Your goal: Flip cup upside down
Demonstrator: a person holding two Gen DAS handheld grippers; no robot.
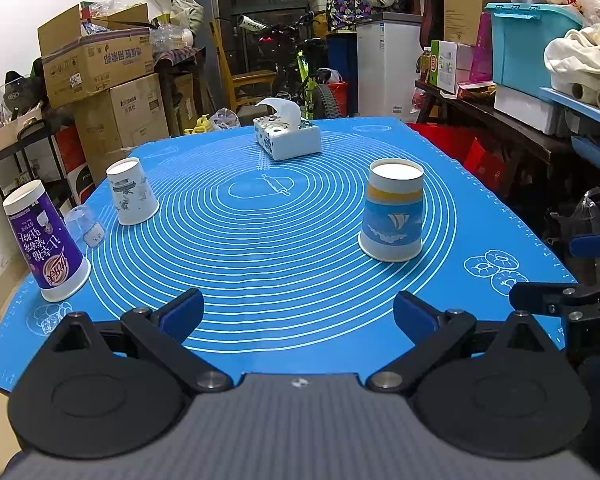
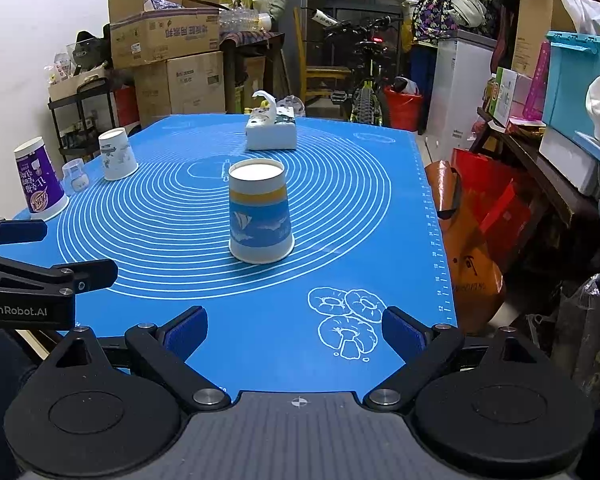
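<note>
A blue and white paper cup with a sailboat print [image 1: 393, 212] stands upside down, rim on the blue mat [image 1: 268, 248]; it also shows in the right wrist view [image 2: 260, 216]. A purple cup [image 1: 46, 240], a small clear cup [image 1: 85, 225] and a white printed cup [image 1: 131, 192] stand upside down at the mat's left side. My left gripper [image 1: 298, 316] is open and empty above the near edge. My right gripper [image 2: 296, 334] is open and empty, near the front edge, with the sailboat cup ahead of it.
A tissue box [image 1: 287, 136] sits at the mat's far middle. Cardboard boxes [image 1: 112, 80] stack at the back left. A shelf with a teal bin [image 1: 528, 44] runs along the right. An orange bag [image 2: 466, 256] stands by the table's right edge.
</note>
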